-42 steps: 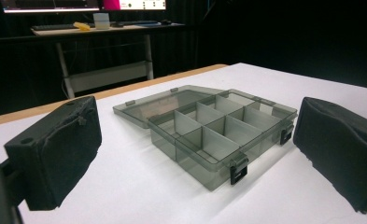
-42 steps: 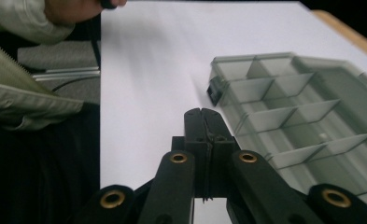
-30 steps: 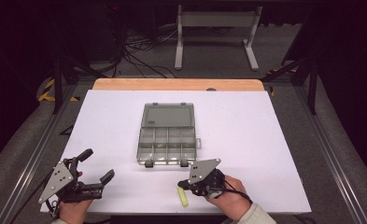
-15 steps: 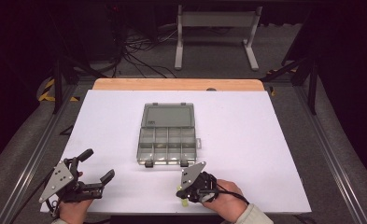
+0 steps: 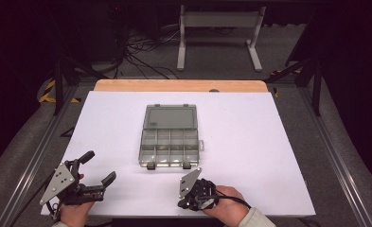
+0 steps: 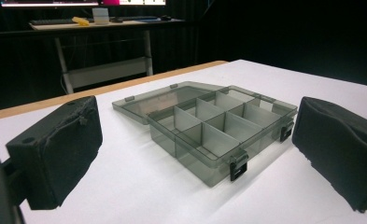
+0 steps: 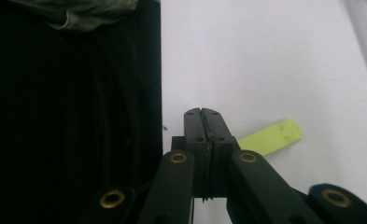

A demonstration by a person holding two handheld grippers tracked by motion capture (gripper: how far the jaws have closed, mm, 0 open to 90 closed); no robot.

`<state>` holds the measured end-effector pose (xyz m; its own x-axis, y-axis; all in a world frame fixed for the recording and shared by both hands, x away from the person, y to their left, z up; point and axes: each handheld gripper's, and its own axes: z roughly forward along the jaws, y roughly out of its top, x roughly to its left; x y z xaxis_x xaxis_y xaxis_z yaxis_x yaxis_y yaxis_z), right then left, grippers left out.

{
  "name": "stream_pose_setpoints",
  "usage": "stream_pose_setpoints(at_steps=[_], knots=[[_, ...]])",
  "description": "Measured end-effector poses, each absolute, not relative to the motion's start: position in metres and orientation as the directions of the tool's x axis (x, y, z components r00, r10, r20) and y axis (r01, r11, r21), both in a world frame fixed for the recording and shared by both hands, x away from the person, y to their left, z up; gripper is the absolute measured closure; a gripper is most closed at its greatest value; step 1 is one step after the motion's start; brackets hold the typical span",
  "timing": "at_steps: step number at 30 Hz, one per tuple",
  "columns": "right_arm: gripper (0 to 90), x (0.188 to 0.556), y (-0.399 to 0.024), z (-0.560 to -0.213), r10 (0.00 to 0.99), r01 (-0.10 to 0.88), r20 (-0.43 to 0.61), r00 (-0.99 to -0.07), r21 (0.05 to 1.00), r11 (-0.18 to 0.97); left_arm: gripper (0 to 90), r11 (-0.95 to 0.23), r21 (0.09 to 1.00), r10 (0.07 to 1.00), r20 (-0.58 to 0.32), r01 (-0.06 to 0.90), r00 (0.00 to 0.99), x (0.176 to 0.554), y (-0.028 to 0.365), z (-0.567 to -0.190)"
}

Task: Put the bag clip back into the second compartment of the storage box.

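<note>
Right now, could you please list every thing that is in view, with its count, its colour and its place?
compartment box: one, smoky grey see-through plastic, middle of the table, lid folded open flat on the far side, two black latches on the near edge, compartments look empty.
yellow-green strip: one, lying flat on the table just beside the right gripper's jaw tips.
table: one, white top with a wooden strip along its far edge.
metal stand: one, light grey, on the floor beyond the table.
cables: several, black, on the floor beyond the table.
left gripper: black, near left corner, jaws wide open.
right gripper: black, near edge, jaws shut together.
</note>
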<state>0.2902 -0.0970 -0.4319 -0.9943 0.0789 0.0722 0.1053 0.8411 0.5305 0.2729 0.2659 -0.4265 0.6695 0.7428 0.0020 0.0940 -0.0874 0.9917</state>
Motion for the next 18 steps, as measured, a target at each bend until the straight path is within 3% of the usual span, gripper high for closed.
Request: stream_pose_setpoints(at_steps=[18], knots=[[90.0,0.2888,-0.0985,-0.4349,0.086,0.111,0.074,-0.994,0.51,0.853,2.1,-0.088,0.992,0.741,0.002,0.094,0.671,0.2733,0.2665,-0.4263]])
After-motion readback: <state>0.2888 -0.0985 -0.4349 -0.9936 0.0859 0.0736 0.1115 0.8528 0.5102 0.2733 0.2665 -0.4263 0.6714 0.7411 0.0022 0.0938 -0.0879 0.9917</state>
